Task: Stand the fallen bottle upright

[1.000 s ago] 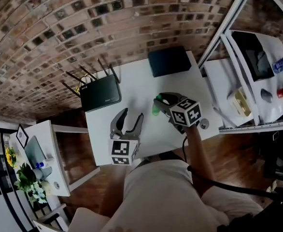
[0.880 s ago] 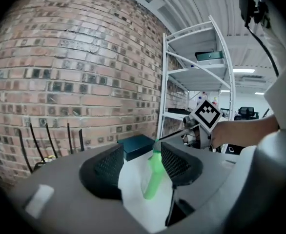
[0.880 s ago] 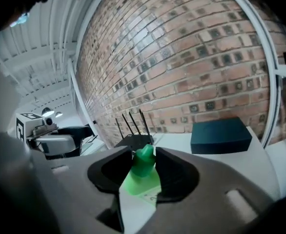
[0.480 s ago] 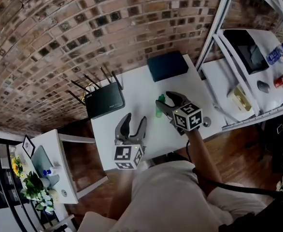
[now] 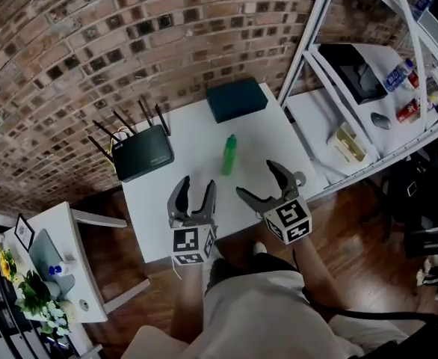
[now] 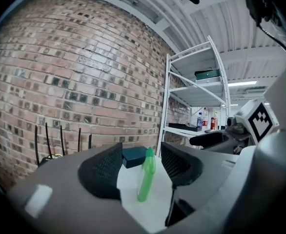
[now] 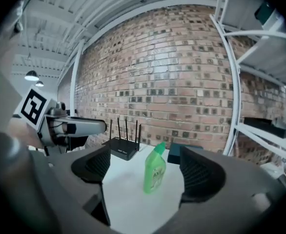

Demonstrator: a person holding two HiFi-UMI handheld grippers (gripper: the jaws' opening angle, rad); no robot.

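Your slim green plastic bottle [image 5: 229, 155] stands on the smooth white worktop [image 5: 260, 144], label blurry. Your left claw [image 5: 195, 188] is released; right claw [image 5: 258, 179] opening, empty.

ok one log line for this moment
bottle: upright on table | right hand-held gripper: jaws opening, nothing between | left hand-held gripper: open, empty

The left claw [image 5: 195, 191] and the right claw [image 5: 258, 179] have dark grey curved jaws, wide at the base and narrow at the tips. The inner pads [image 6: 105, 165] are black with a fine grid pattern on them. Each claw carries a white cube [image 5: 190, 243] with black square markers. The jaws of the right claw are opening, with nothing in them. The person wears a pale beige shirt [image 5: 264, 313].
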